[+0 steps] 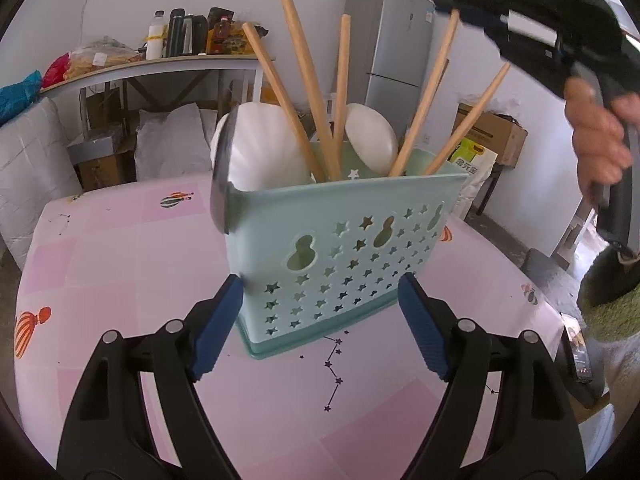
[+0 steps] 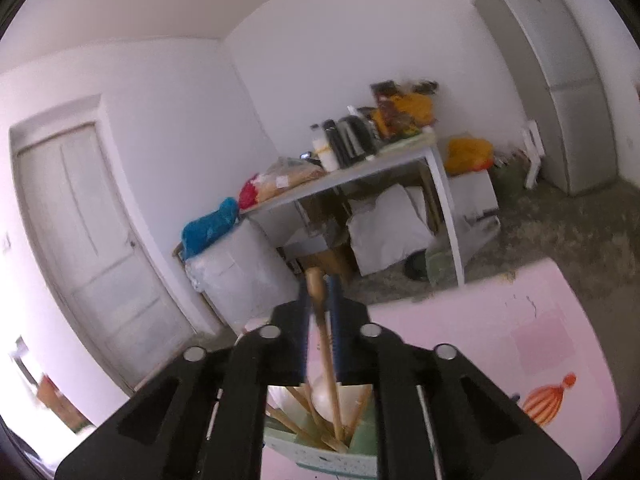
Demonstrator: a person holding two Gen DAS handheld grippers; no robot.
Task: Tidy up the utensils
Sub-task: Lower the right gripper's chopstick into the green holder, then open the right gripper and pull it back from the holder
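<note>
Left wrist view: we see the left gripper [image 1: 320,320] spread wide, its blue pads [image 1: 218,324] flanking the lower corners of the caddy [image 1: 340,248]. The left pad sits at or just beside the caddy's corner; we cannot tell whether it touches. The right pad stands slightly clear. The caddy, pale green plastic with star cut-outs, stands upright on the pink table [image 1: 120,264]. It holds five wooden handles fanned upward, two white ladle heads [image 1: 264,148] and a metal spoon [image 1: 220,176] hanging over the left rim. Top right, the right gripper [image 1: 464,2] is at the tip of one handle [image 1: 432,92].

Right wrist view: we look down along the right gripper [image 2: 320,304], closed narrow on the handle [image 2: 326,344]. The handle runs down between the pads into the caddy [image 2: 320,454] below. Ladle heads and other sticks show blurred beneath.

Handling, our judgement: the handle is stiff, light and smooth, so it may pivot or slip if pinched only at the tip; a hold lower down would be steadier. The caddy looks light and top-heavy with its load, so it could tip when a utensil is moved. Bracing its base walls with the left gripper seems sensible.
</note>
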